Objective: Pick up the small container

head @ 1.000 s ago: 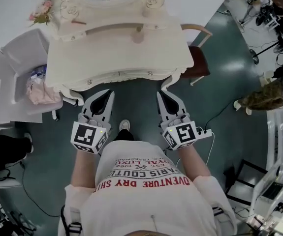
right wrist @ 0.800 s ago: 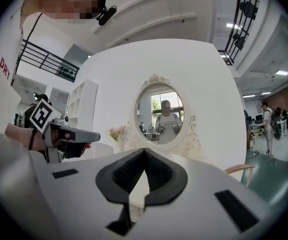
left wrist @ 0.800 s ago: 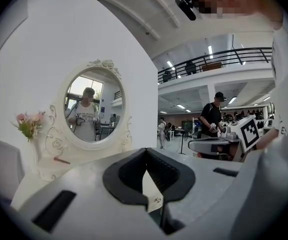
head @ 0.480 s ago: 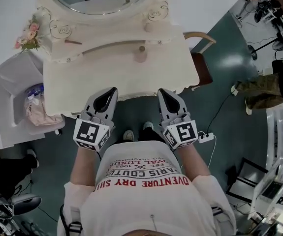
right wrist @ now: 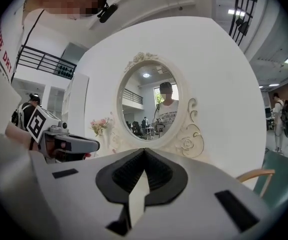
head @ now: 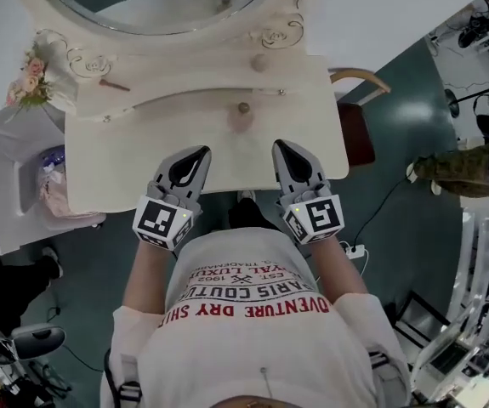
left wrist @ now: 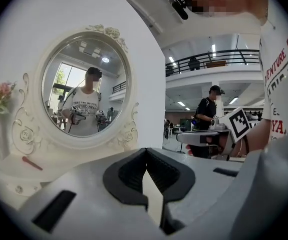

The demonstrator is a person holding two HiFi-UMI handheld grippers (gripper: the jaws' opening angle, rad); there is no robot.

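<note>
Approach step: left gripper and right gripper hover over bench edge, fingers clenched, empty; small container ahead, next move likely needs fingers released.

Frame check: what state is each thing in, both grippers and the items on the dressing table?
left gripper: shut, empty.
right gripper: shut, empty.
small container: upright on the dressing table, untouched.
red stick: lying flat on the upper shelf.
</note>
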